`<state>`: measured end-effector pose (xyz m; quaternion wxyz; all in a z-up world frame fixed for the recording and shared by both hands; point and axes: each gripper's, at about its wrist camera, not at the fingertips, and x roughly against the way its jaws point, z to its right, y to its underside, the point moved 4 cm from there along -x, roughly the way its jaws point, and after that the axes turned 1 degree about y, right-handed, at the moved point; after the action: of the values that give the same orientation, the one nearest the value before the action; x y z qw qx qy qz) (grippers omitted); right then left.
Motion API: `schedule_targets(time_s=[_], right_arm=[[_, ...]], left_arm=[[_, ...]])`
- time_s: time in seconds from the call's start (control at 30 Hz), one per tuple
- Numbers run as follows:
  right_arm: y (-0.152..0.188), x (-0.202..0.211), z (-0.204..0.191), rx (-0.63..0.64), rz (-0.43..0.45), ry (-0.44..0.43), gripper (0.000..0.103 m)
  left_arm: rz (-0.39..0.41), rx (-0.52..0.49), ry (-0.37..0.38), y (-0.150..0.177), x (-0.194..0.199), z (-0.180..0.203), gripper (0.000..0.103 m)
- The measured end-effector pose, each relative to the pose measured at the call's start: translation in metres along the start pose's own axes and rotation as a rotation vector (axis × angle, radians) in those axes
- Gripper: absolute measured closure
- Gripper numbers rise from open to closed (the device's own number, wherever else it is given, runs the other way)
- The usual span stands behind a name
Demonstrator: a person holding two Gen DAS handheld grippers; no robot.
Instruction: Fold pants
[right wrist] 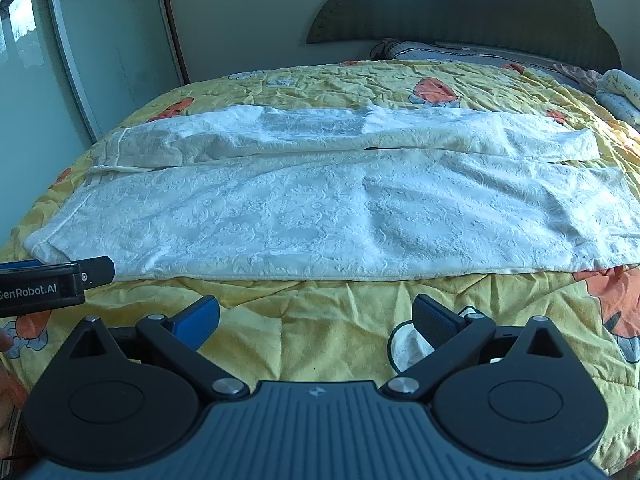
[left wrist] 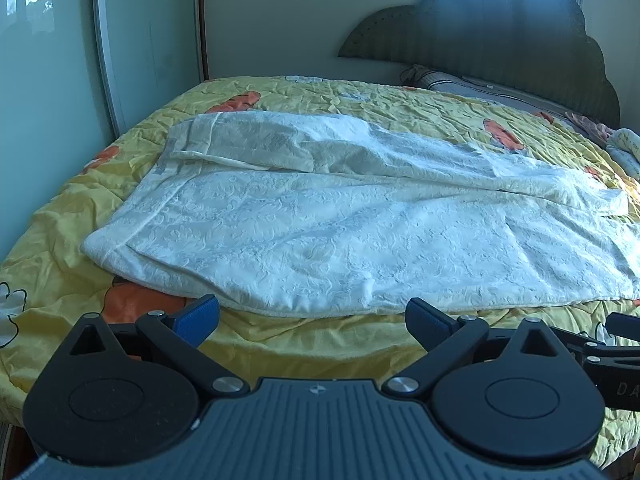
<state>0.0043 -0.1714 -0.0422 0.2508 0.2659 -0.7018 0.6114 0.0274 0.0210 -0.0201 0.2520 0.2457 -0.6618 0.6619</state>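
White embossed pants (left wrist: 340, 216) lie spread flat across the bed, their two legs side by side and running left to right; the same pants (right wrist: 340, 208) fill the middle of the right wrist view. My left gripper (left wrist: 312, 320) hovers just short of the pants' near edge, open, with nothing between its fingers. My right gripper (right wrist: 316, 322) stands open over the bare quilt a little in front of the pants' near hem. The left gripper's body (right wrist: 52, 284) shows at the left edge of the right wrist view, and the right gripper's body (left wrist: 612, 344) at the right edge of the left one.
A yellow quilt (left wrist: 280, 344) with orange cartoon prints covers the bed. A dark scalloped headboard (left wrist: 500, 32) stands at the far right, with pillows (right wrist: 440, 50) and bundled cloth (right wrist: 620, 92) beside it. A glass sliding door (left wrist: 52, 60) closes off the left side.
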Motion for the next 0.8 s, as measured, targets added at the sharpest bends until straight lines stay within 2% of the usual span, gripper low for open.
schedule_targets(time_s=[0.6,0.8], right_arm=[[-0.0012,-0.0064,0.0026,-0.004,-0.013,0.004,0.000],[-0.0060,-0.0015,-0.0006,0.030,0.019,0.007,0.000]], left_arm=[[0.024,-0.035,0.011,-0.0006,-0.0002,0.0043,0.002],[0.032,-0.066,0.003,-0.0019,-0.0003,0.0074,0.002]])
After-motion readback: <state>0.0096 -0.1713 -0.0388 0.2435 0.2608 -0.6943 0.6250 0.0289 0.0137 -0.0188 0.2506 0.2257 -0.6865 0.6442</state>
